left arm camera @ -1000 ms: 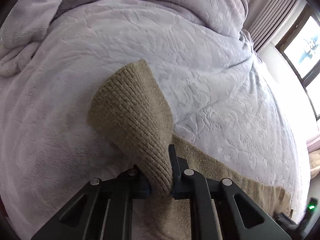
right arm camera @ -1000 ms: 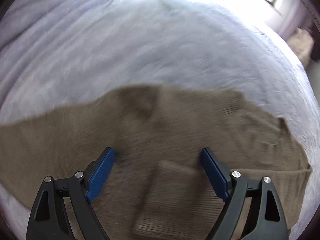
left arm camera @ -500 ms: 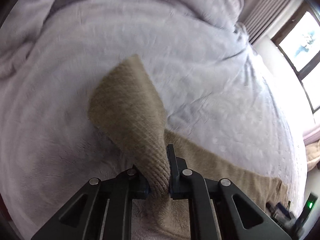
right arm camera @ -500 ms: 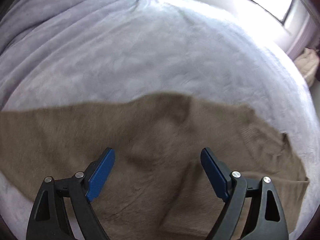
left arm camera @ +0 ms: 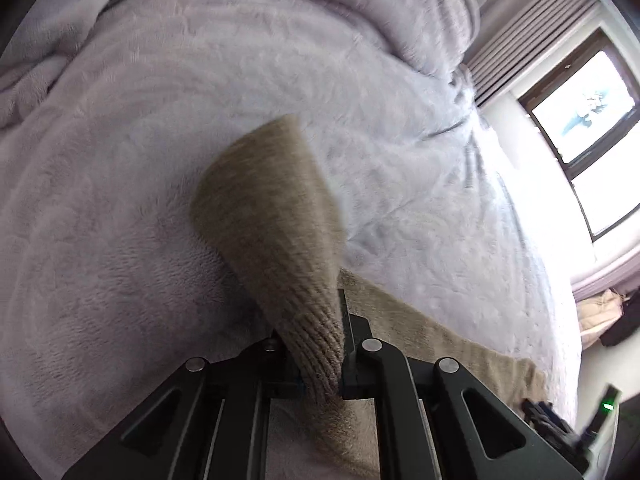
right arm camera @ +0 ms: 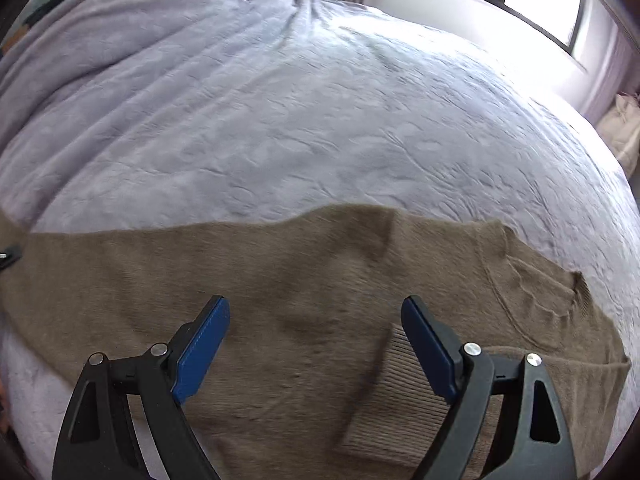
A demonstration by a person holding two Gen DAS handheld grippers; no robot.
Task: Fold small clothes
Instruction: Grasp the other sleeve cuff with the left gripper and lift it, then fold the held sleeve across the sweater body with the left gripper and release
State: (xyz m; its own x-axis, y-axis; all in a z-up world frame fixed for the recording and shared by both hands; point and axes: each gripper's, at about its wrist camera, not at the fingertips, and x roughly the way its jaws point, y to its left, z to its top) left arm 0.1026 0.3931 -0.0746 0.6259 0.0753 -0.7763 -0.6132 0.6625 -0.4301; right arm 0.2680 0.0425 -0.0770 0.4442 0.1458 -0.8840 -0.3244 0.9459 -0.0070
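A tan knitted sweater (right arm camera: 312, 280) lies spread on a lavender bed blanket (right arm camera: 280, 120). My left gripper (left arm camera: 320, 364) is shut on the ribbed edge of the sweater (left arm camera: 276, 216) and holds that part lifted above the bed; the rest of the sweater (left arm camera: 448, 352) trails to the right. My right gripper (right arm camera: 316, 340) is open and empty, its blue pads (right arm camera: 202, 340) hovering just above the sweater's middle. A ribbed cuff (right arm camera: 396, 396) lies folded on the body between the right jaws.
A bunched lavender blanket (left arm camera: 360, 12) is piled at the far side of the bed. A window (left arm camera: 584, 128) with curtains is at the right. Beige bags (right arm camera: 624, 128) sit beyond the bed's right edge.
My left gripper has lifted the ribbed sweater edge higher and shifted right. My right gripper has pulled back and tilted up, so more of the bed shows beyond the sweater.
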